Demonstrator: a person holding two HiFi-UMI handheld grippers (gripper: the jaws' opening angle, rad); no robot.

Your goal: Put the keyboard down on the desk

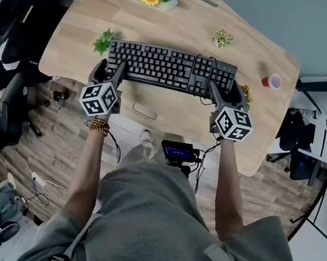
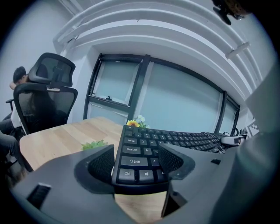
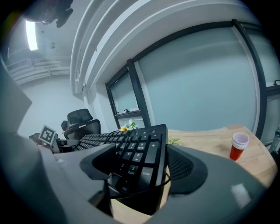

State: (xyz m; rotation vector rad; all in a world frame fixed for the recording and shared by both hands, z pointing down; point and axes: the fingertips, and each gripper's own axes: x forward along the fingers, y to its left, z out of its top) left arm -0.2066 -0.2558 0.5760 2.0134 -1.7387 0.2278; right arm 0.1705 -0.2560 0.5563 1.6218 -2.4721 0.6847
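Hiding keyboard (image 1: 167,66) corners, left gripper (image 1: 112,68), right gripper (image 1: 223,92) clamped on

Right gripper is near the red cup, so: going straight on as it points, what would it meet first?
Likely the small green plant, not the cup off to its right; the right gripper is shut on the keyboard.
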